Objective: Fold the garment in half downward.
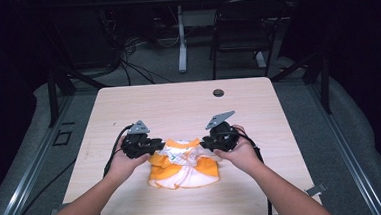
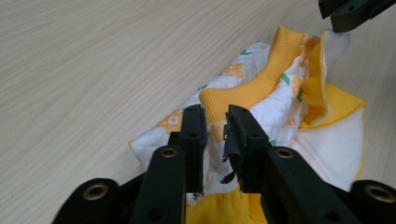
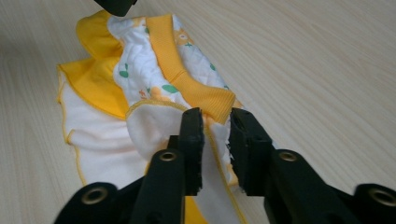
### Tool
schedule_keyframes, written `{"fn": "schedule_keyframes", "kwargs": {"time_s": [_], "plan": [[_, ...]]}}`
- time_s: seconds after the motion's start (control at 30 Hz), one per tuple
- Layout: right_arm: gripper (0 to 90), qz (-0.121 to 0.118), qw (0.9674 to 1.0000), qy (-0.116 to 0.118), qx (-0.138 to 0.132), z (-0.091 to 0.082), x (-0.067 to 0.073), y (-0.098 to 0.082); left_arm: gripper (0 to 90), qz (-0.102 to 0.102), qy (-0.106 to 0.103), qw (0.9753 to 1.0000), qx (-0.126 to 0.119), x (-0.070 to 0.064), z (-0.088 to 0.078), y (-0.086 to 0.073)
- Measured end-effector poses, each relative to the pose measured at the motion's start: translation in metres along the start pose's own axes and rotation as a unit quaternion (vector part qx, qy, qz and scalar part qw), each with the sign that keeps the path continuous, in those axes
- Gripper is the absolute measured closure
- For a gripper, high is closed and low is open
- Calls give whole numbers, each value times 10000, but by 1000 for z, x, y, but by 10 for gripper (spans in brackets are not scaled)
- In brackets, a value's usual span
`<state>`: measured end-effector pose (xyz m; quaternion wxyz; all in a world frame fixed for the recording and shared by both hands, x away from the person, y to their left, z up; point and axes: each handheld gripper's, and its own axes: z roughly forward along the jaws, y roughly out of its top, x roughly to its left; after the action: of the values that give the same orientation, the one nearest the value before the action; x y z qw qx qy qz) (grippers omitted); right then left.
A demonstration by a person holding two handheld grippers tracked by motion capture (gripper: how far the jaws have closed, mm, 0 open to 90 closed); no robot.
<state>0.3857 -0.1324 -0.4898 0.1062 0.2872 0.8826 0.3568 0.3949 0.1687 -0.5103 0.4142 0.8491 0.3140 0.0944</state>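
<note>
Bare desk open on every side of the crumpled garment; far off, just a small dark grommet near the back edge.

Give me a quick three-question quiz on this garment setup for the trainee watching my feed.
1. True or false: the small garment lies on the wooden table between the two grippers.
2. Which colours show on the garment? A) blue and grey B) orange-yellow and white with a small print C) plain black
3. Which part of the garment sits in front of the left gripper in its own view?

Key
1. True: the left gripper and the right gripper meet it from opposite ends.
2. B
3. The ribbed orange band; cloth lies in the narrow gap between the jaws, though whether the pads press it is not clear.
</note>
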Motion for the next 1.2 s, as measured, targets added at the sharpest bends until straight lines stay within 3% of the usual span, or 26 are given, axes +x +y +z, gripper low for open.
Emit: {"fn": "schedule_keyframes", "kwargs": {"time_s": [0.2, 0.43, 0.6, 0.9, 1.2], "plan": [[890, 108, 9999, -130, -6, 11, -11, 3, 890, -116, 48, 9999, 98, 8, 10, -1], [899, 222, 9994, -127, 222, 33, -19, 1, 898, -215, 29, 9996, 180, 14, 21, -3], [900, 173, 9994, -14, 305, 40, -12, -4, 899, -156, -85, 9996, 230, 8, 20, -4], [899, -89, 9995, 130, 260, 23, 5, -3, 898, 8, -280, 9994, 198, -7, 9, -6], [899, -202, 9989, 280, 301, 16, 18, -12, 898, 30, -447, 9987, 225, -20, 0, -14]]}}
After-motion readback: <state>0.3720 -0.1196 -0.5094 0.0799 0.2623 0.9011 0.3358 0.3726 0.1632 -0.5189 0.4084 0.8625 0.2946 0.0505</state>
